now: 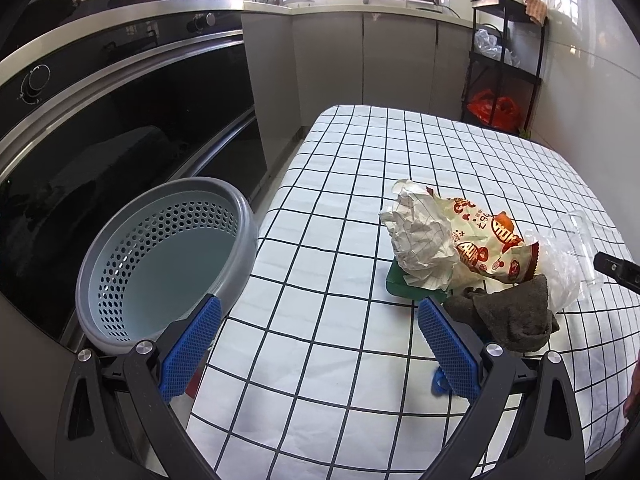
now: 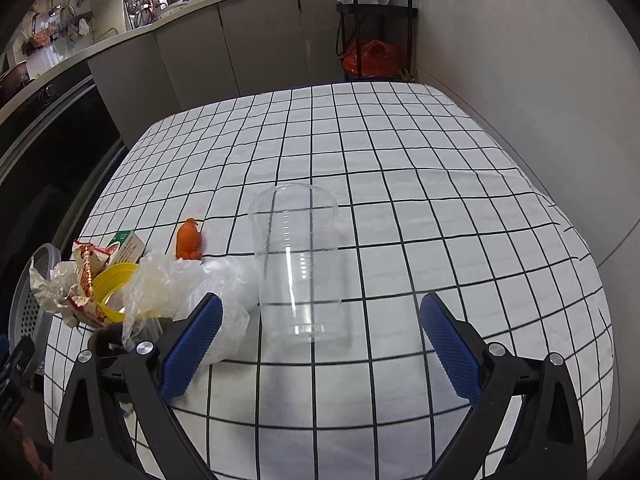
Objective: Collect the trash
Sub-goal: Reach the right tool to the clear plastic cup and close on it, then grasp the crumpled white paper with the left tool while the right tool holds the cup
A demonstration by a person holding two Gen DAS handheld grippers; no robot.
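Note:
A heap of trash lies on the checked tablecloth (image 1: 320,208): crumpled paper (image 1: 420,236), a printed snack wrapper (image 1: 488,244), a green box (image 1: 404,284), a dark rag (image 1: 508,316) and a clear plastic bag (image 1: 560,264). A grey perforated basket (image 1: 168,256) sits at the table's left edge. My left gripper (image 1: 320,344) is open and empty, between basket and heap. My right gripper (image 2: 320,340) is open around a clear plastic cup (image 2: 300,264) lying on the cloth, not touching it. The bag (image 2: 192,284), a yellow lid (image 2: 112,284) and an orange piece (image 2: 190,240) lie to its left.
A black oven front (image 1: 120,128) stands left of the table. Grey cabinets (image 1: 360,52) and a black shelf rack with a red bag (image 1: 496,108) stand behind. A white wall (image 2: 520,80) runs along the table's right side. A small blue object (image 1: 438,384) lies beside my left gripper's right finger.

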